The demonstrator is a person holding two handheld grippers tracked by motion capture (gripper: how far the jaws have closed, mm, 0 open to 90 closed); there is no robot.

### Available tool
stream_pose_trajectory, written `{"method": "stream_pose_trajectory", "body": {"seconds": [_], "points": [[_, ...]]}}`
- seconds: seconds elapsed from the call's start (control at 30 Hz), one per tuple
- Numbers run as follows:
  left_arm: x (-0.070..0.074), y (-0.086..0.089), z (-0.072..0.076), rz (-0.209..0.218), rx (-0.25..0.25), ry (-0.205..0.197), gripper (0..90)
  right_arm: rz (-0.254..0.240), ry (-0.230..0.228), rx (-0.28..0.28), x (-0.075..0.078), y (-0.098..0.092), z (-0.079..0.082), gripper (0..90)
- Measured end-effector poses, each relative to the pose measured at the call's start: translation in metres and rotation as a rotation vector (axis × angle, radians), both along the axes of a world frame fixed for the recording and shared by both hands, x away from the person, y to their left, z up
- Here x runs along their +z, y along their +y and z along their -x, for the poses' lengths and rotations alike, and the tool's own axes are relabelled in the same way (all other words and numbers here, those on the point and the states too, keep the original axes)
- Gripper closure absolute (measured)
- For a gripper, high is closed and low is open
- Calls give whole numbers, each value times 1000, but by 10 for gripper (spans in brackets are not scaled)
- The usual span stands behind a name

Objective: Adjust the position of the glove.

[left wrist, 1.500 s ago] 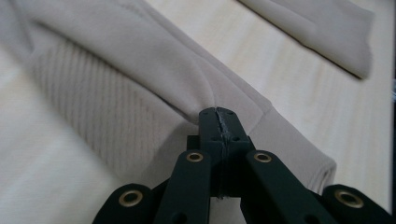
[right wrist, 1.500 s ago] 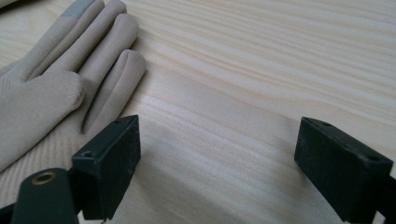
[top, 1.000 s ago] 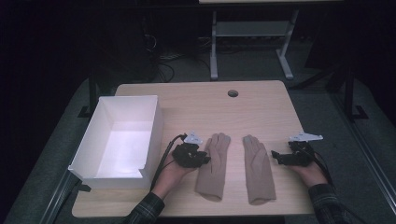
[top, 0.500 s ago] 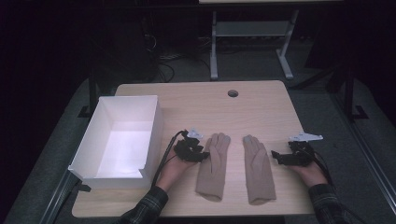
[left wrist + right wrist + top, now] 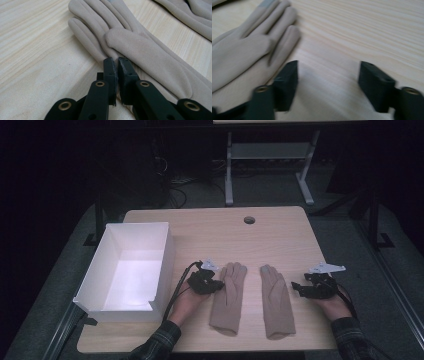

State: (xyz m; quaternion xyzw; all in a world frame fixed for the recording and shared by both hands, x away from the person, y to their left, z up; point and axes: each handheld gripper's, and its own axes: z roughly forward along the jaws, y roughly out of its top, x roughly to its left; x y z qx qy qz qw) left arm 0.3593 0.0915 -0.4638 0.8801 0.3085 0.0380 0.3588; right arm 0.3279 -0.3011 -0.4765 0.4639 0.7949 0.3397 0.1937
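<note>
Gloves, two of them in beige, lie flat side by side in the lower middle of the high view, fingers pointing up the frame: the left glove (image 5: 229, 297) and the right glove (image 5: 276, 301), a narrow strip of bare wood between them. They rest on a pale wood-grain surface (image 5: 210, 235) with rounded corners and a small round hole (image 5: 249, 220) near its upper edge. A white open box (image 5: 131, 270) stands at the left of the frame, beside the left glove but apart from it. The left tool (image 5: 216, 286) sits at the left glove's outer edge; in the left gripper view its jaws have just been closing and now stand nearly together at the glove's edge (image 5: 130, 50), with only a sliver of gap; whether fabric is pinched there I cannot tell. The right tool (image 5: 296, 289) lies just right of the right glove; in the right gripper view its jaws have just been closing yet stand well apart over bare wood, with the glove (image 5: 249, 47) beside one jaw. Around the surface the room is dark, with grey floor, cables and a pale metal frame (image 5: 270, 155) at the top.
</note>
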Motion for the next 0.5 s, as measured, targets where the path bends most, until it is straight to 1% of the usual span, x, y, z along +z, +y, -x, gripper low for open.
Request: {"method": "stream_pose_trajectory", "body": {"seconds": [0.03,0.07,0.13,0.17,0.2,0.23,0.27,0.3,0.4,0.47,0.5], "points": [[-1,0,0,20,12,4,856,-6,1,20,2,1,2,463],[0,2,-1,12,1,11,857,-15,8,36,4,1,5,528],[-1,2,-2,34,9,19,859,-29,30,75,9,3,10,701],[-1,2,-2,27,2,18,859,-25,28,96,11,5,13,774],[-1,2,-2,27,2,18,859,-27,40,115,13,7,16,864],[-1,2,-2,25,6,15,859,-34,51,135,14,8,17,898],[-1,2,-2,19,2,13,859,-40,59,142,14,10,19,899],[-1,2,-2,15,0,12,859,-37,54,168,15,11,19,900],[-1,2,-2,16,1,11,859,-38,75,217,14,19,21,900],[-1,2,-1,17,2,11,859,-33,93,244,12,23,21,899],[-1,2,-1,17,2,11,859,-38,103,246,11,26,22,899]]}}
